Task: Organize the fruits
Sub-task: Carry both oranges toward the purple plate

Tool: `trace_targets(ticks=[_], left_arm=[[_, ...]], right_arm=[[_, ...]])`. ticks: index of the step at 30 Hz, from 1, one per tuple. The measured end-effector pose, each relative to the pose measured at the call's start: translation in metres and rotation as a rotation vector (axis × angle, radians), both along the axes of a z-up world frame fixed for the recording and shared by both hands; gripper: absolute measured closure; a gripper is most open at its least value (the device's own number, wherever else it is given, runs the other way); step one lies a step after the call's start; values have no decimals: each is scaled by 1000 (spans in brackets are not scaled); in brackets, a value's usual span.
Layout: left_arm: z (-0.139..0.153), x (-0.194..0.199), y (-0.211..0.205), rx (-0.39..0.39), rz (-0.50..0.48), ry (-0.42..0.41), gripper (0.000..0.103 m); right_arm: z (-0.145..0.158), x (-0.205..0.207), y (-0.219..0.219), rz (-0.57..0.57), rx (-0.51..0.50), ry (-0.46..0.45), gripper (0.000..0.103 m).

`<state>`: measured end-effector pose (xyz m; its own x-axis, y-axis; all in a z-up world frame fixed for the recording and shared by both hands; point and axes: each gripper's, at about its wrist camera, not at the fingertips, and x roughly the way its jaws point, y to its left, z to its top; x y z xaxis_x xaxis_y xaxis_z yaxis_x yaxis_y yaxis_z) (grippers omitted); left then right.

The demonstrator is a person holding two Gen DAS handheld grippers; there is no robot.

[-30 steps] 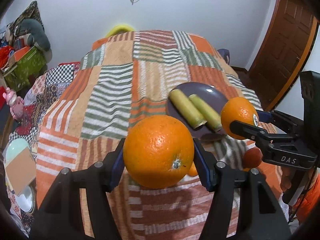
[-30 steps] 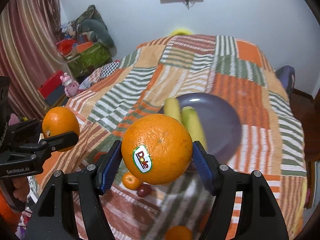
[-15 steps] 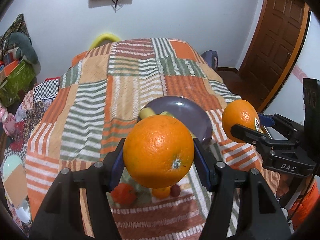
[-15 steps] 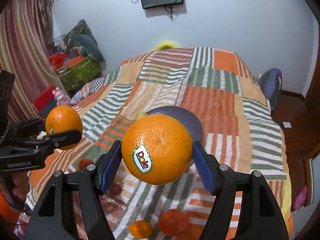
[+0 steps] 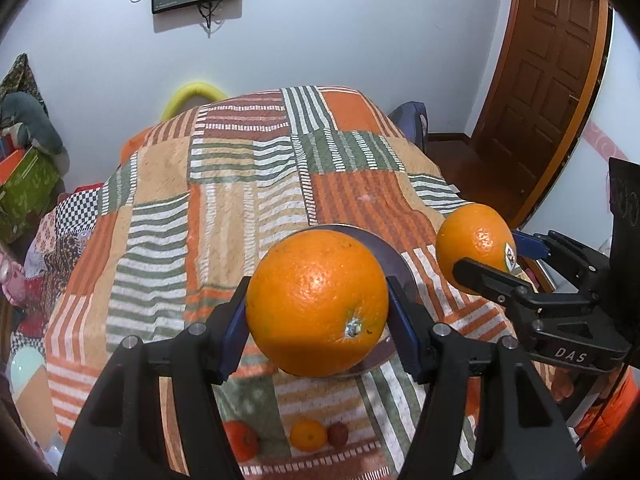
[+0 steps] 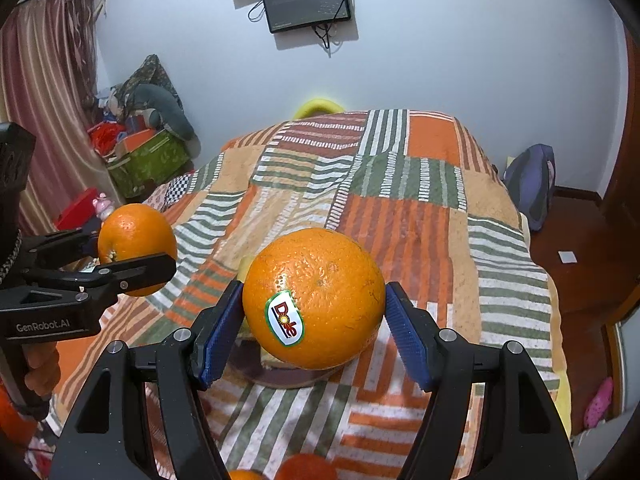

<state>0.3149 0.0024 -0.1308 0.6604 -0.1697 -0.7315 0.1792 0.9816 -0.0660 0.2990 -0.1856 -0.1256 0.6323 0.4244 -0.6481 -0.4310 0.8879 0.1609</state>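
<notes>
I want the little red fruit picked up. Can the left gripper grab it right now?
Probably not: the left gripper is already clamped on a big orange, while the little red fruit lies below on the blanket.

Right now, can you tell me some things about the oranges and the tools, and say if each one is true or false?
1. Each tool holds an orange. True: the left tool grips the plain orange, the right tool the stickered orange.
2. The sticker is blue. False: it is white with red letters.
3. Small fruits lie on the blanket. True.
4. The plate is yellow. False: it is dark purple-grey.
</notes>
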Motion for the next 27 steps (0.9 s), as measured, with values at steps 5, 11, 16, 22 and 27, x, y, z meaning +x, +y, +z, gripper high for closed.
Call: trace_targets(ticks=[5,11,16,22,27], left_arm=[[-7,23,-3,-3,-1,18,41],[-21,50,-3,11,18,39,41],[-38,73,1,-18,31,85,41],[-59,97,3,-9,44,127,41],[-75,116,8,-31,54,179,41]], right_arm=[[-6,12,4,0,-4,2,36],[-17,32,9,2,-4,22,36],[-29,45,15,6,-33,36,36],[-45,61,19,4,-36,71,36],[-61,73,27,11,-58,96,36]])
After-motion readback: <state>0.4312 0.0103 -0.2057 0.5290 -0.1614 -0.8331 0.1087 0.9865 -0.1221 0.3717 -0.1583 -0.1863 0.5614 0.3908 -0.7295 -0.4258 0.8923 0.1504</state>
